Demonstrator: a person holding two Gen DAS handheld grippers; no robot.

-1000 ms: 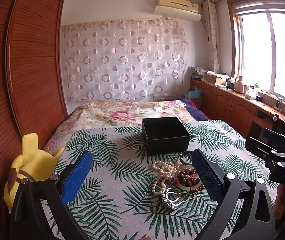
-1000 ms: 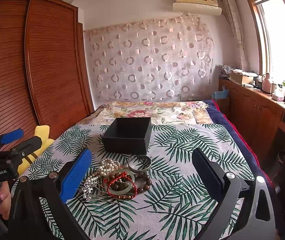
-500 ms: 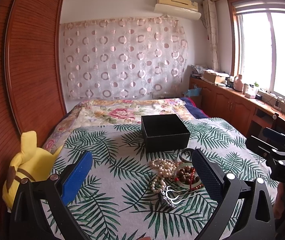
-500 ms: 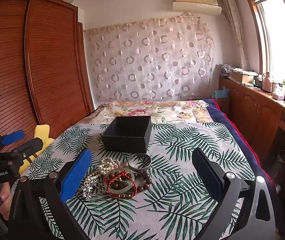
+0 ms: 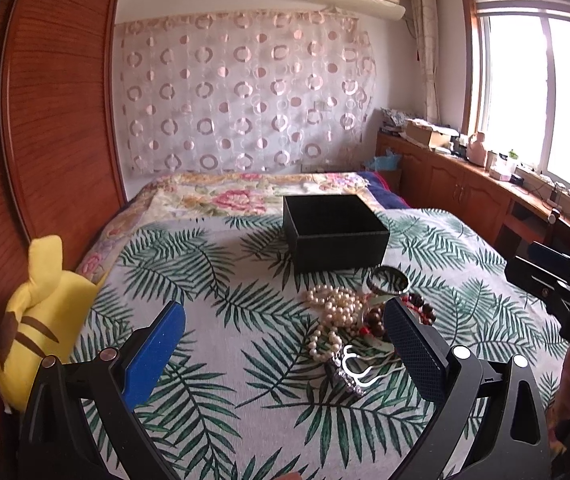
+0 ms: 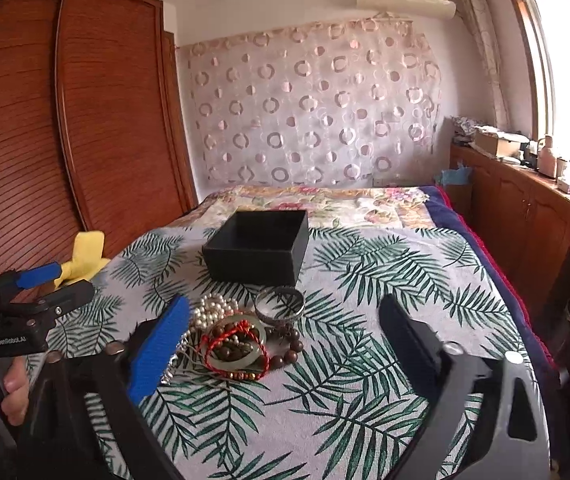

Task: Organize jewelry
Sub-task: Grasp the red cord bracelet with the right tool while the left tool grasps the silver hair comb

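Left wrist view shows the left gripper (image 5: 285, 340) spread wide and holding nothing, its right finger (image 5: 413, 344) partly hiding the jewelry pile (image 5: 349, 324) on the palm-leaf bedspread (image 5: 205, 288). The right gripper (image 6: 281, 340) is spread and empty too, above the same heap. Pearls (image 6: 215, 312), a red cord (image 6: 233, 340), brown beads (image 6: 289, 352) and a metal bangle (image 6: 279, 304) lie tangled just before the open black box (image 6: 259, 244). Pinching one strand would likely drag others along or snag.
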